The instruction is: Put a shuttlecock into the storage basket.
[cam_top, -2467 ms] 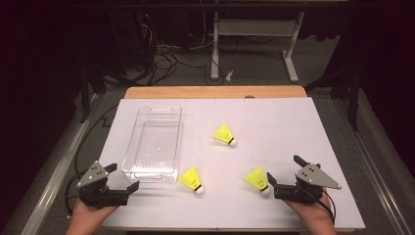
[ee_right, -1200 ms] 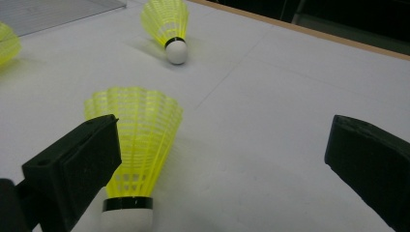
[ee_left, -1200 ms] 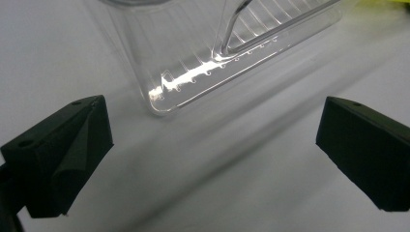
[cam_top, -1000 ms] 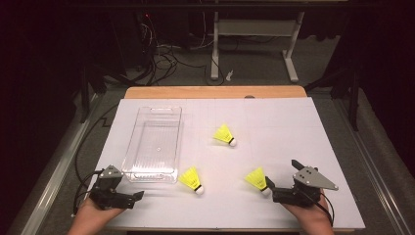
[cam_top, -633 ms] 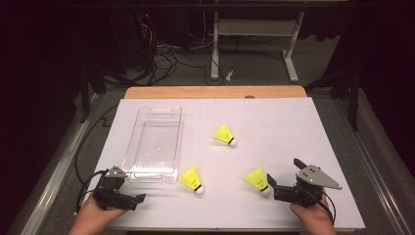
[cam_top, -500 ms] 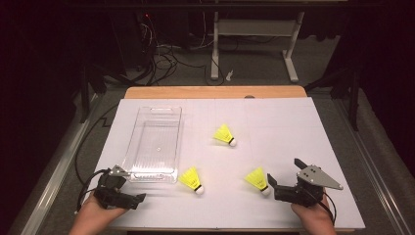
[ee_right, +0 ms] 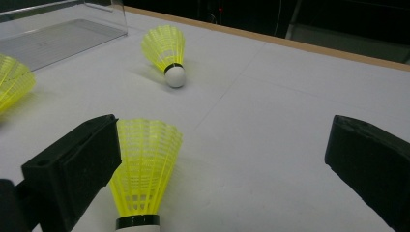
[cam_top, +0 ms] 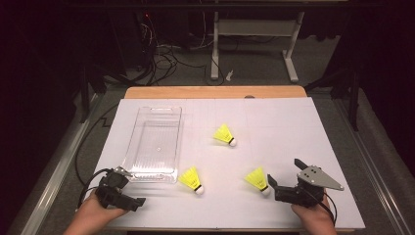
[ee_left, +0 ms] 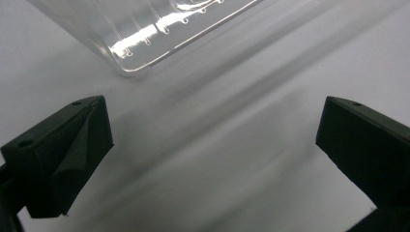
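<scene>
A: Right gripper [cam_top: 272, 185]?

B: Mine, jaws spread wide, nothing in them. It sits low at the table's [cam_top: 293, 127] near edge. Nearest shuttlecock [ee_right: 140, 174] lies just inside my left jaw in the right gripper view, cork toward me, skirt pointing away. Not centred between the jaws.

A: Left gripper [cam_top: 139, 201]?

B: Also spread, empty, tilted down over bare white table. Tray [ee_left: 145, 34] corner is just ahead of it.

A: Other things?

B: Second shuttlecock [cam_top: 191, 178] is just beside the tray's near right corner, third [cam_top: 224, 134] farther out mid-table, well apart from both hands. Clear tray [cam_top: 154, 144] is on the left, empty.

A: Risks?

B: Closing now, I'd guess the left jaw shoves the shuttlecock sideways before the right one arrives; it's light, so it would roll or spin off. Pinching the skirt could crush it, and the cork is round, so it may squirt out. I'd shift left first. Left gripper could also nudge the tray, being that close.
</scene>
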Available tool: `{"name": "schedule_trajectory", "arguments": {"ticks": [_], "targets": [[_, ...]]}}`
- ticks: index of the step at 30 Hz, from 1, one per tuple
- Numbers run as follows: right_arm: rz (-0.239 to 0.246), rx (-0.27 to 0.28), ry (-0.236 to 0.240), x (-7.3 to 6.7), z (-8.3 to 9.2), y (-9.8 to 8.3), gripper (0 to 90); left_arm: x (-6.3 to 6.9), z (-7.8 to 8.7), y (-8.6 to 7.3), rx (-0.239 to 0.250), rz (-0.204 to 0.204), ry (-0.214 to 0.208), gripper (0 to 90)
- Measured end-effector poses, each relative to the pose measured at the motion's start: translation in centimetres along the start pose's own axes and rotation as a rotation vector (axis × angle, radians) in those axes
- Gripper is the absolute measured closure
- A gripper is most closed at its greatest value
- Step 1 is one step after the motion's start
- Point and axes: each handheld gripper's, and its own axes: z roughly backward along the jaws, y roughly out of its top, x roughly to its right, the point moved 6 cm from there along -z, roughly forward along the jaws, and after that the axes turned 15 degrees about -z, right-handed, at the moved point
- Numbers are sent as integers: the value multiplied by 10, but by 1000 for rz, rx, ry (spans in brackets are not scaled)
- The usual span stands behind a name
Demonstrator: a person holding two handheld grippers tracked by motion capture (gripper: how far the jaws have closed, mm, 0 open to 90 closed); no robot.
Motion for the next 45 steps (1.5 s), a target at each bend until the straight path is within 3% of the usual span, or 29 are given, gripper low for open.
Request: {"name": "schedule_trajectory", "arguments": {"ticks": [9,17,22,37,45], "targets": [[-1,-5,1,0,0,-1,0,-3,3,-1,-101,-7,-44,7],[9,-14,8,-2,-1,-2,0,-3,9,5,-135,3,-72,7],[10,-19,15,-3,-1,-2,0,-4,10,7,-189,-18,-74,7],[7,-19,21,-4,-1,-2,0,3,28,16,-189,-37,-121,7],[8,-22,22,-5,0,-2,0,4,40,20,-190,-55,-110,7]]}}
